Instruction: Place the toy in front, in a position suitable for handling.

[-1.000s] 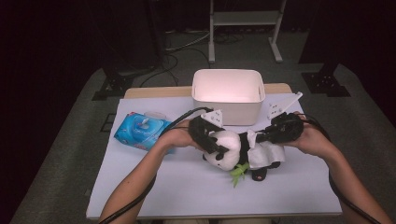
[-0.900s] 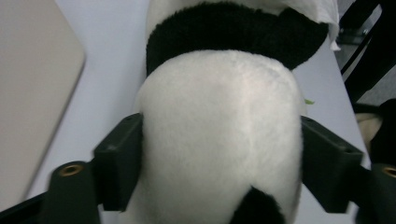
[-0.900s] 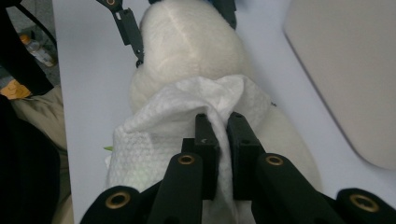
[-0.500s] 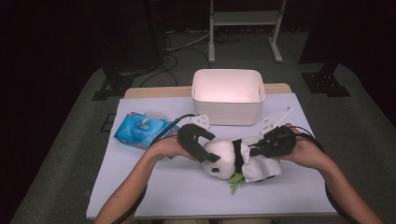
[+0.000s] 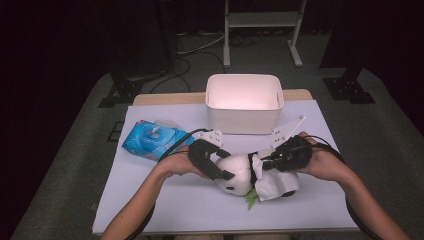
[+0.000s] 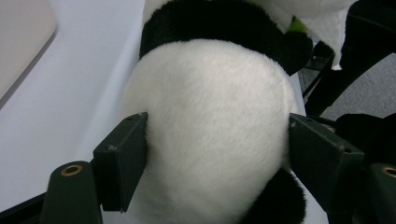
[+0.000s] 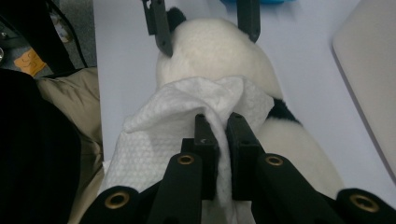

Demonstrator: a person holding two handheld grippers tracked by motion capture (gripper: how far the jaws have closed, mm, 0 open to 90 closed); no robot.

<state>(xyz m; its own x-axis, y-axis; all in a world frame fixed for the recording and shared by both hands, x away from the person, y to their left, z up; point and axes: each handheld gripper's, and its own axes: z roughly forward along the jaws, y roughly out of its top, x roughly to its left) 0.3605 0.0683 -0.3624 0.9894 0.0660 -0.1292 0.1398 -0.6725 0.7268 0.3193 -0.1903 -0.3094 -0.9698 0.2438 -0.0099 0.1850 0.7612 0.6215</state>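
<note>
Wiping panda plush with a wet wipe, mid-surface.

Panda plush (image 5: 235, 172) is lying on the surface (image 5: 160, 200) in front of the white bin (image 5: 244, 102); left claw (image 6: 215, 149) has just been closing, pads pressing its white head; right claw (image 7: 219, 140) is clenching the wipe (image 7: 187, 116) over its body. Risk: the soft fur is compressing, so the plush may slip or roll and the wipe drag off.

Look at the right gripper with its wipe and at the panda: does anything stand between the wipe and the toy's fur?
Nothing visible does. The right gripper pinches the wipe, which already drapes on the panda. The left gripper clasps the toy's white head from the far side, its jaws flanking the fur and clear of the wipe.
</note>
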